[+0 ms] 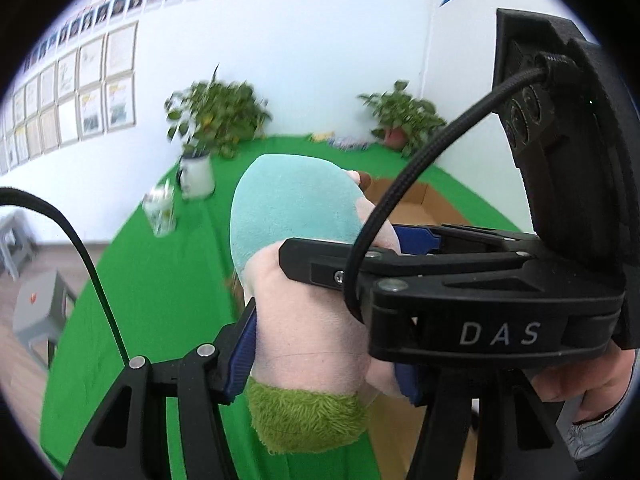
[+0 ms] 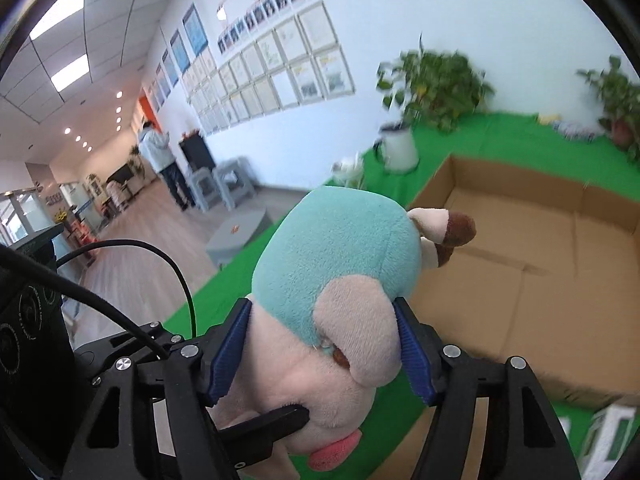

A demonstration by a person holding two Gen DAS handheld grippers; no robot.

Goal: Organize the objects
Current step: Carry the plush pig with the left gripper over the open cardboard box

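1. Plush toy [image 2: 340, 280], pink with a teal back and a green tuft, hangs in the air above the green-covered counter [image 1: 160, 280], held by both tools at once.
2. Left tool [image 1: 324, 356] is clamped on the toy's pink body; its blue pads press into the plush on both sides.
3. Right tool [image 2: 324, 356] grips the toy near its head, the pads sinking into the soft fabric either side.
4. Cardboard box [image 2: 520, 280] stands open on the counter just beyond the toy, toward the far edge where two potted plants [image 1: 216, 116] and a white mug [image 1: 196, 174] sit. Its floor looks bare as far as can be seen.
5. Progress, as I judge it: the pick-up is done, the placing is not. The toy is not yet over the box opening, so carrying it across, lowering it in and letting go remain.
6. White-and-green cartons [image 2: 604, 436] at the near right corner may be waiting their turn; that is a guess.
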